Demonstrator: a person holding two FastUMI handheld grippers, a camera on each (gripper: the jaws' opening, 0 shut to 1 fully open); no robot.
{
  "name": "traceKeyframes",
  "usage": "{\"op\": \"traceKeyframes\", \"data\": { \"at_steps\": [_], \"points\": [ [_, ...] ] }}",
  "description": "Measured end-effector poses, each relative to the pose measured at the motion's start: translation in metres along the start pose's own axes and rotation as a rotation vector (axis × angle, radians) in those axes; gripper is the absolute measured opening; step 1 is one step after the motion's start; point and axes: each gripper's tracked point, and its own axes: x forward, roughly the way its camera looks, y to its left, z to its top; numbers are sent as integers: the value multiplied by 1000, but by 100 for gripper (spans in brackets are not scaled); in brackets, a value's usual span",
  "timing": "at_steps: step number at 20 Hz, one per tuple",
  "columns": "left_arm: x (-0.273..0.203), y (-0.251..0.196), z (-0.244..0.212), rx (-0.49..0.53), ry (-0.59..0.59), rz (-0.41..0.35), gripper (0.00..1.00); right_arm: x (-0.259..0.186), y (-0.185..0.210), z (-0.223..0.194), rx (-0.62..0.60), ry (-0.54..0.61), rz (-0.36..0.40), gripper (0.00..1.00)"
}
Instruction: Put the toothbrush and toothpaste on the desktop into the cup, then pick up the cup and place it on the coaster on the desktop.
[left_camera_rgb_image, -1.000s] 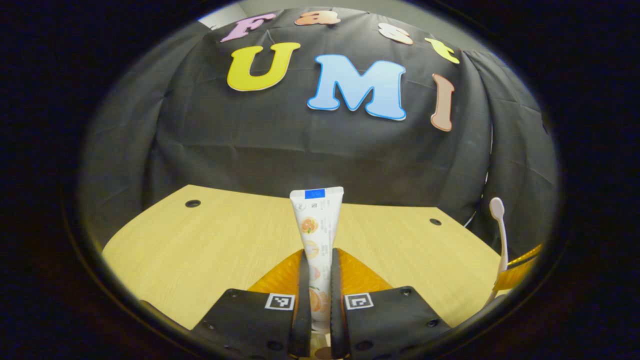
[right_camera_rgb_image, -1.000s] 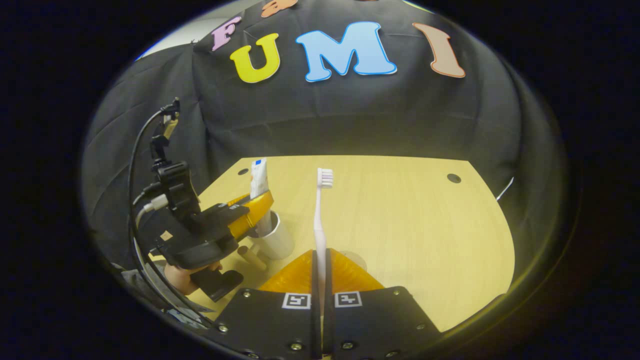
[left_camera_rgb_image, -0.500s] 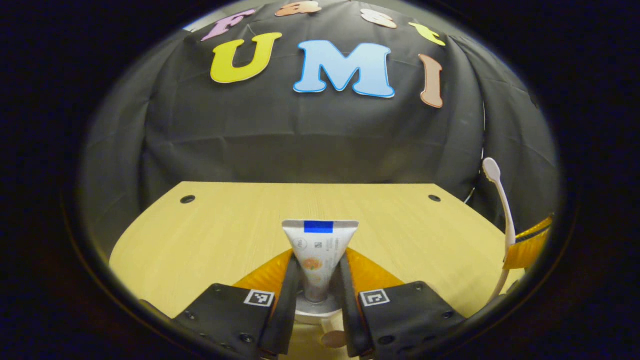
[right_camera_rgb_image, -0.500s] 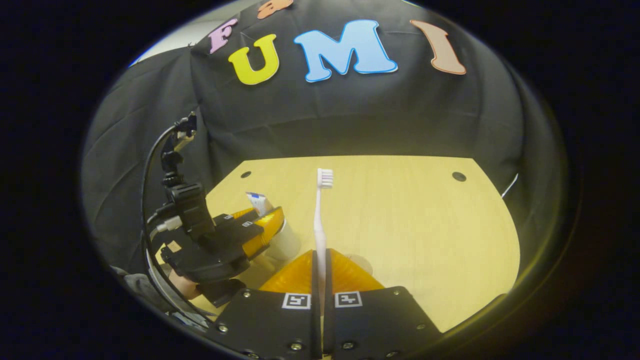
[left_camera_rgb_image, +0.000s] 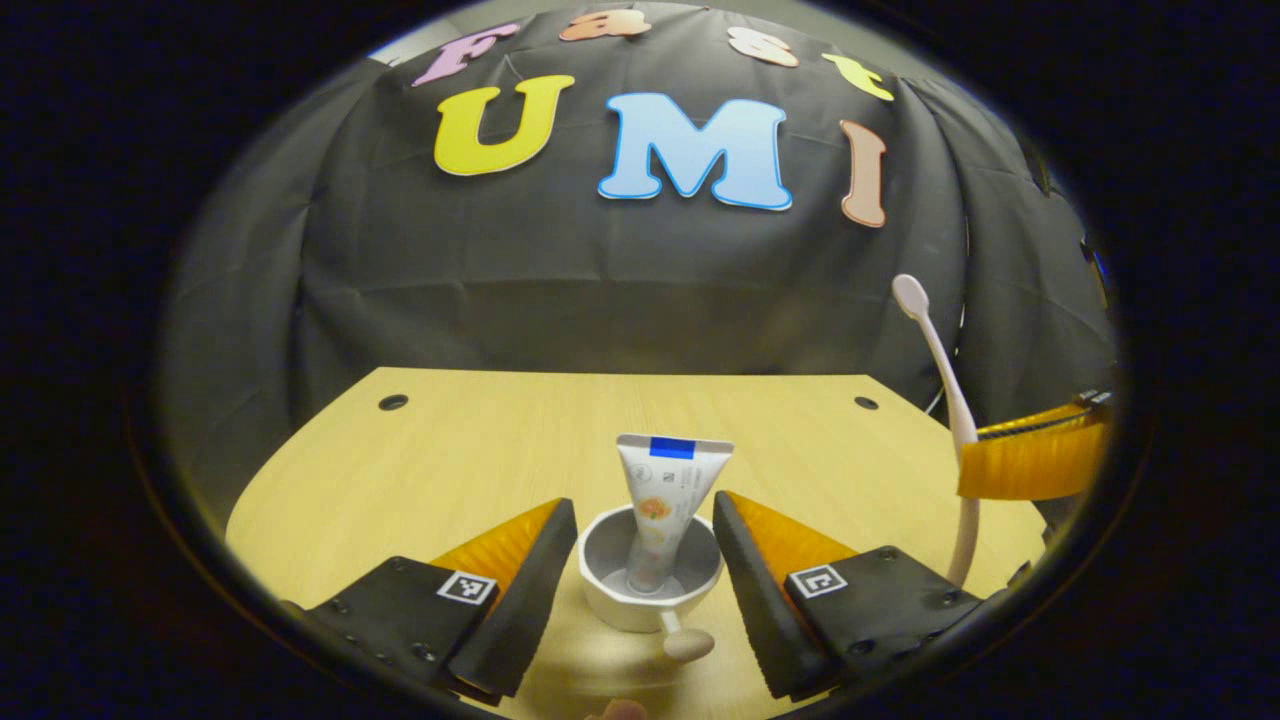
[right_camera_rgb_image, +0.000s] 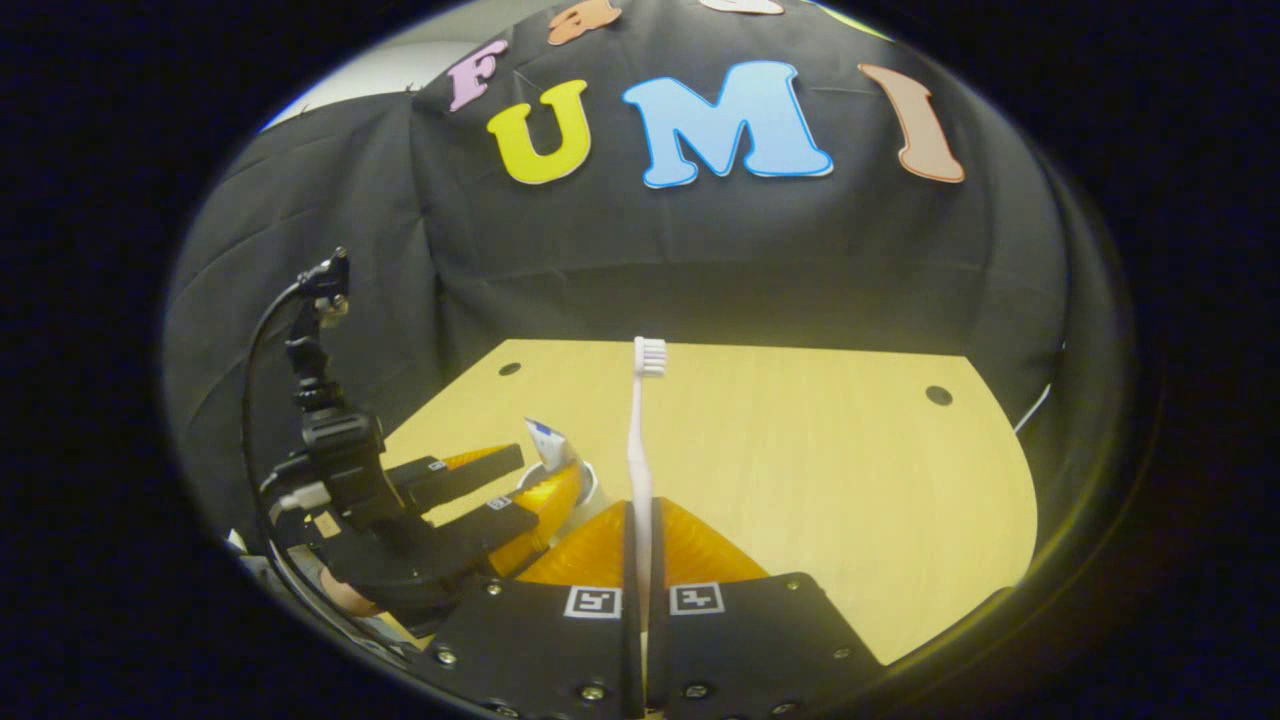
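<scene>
Toothpaste (left_camera_rgb_image: 668, 500) standing in cup (left_camera_rgb_image: 650, 600).
Left gripper (left_camera_rgb_image: 640, 560) is sitting spread around cup; right gripper (right_camera_rgb_image: 640, 560) is pinching upright toothbrush (right_camera_rgb_image: 640, 440).

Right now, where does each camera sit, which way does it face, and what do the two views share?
Left gripper view: rides the left gripper, looking forward and down along its spread fingers at the cup holding the toothpaste.
Right gripper view: rides the right gripper, facing across the desktop; its fingers clamp the upright toothbrush.
Shared: toothbrush, toothpaste, desktop, and the left gripper, seen from the right with a hand below it.
</scene>
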Motion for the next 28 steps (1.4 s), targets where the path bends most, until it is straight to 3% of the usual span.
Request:
{"op": "traceKeyframes", "data": {
  "at_steps": [11, 16, 28],
  "points": [
    [-57, 30, -12, -66, 62, 5, 92, 52, 65, 54, -82, -197, 161, 3],
    [-71, 29, -23, -90, 89, -22, 92, 80, 85, 56, -89, -206, 205, 3],
    [-68, 31, -44, -130, 149, -27, 93, 112, 96, 39, -235, -210, 176, 4]
  ]
}}
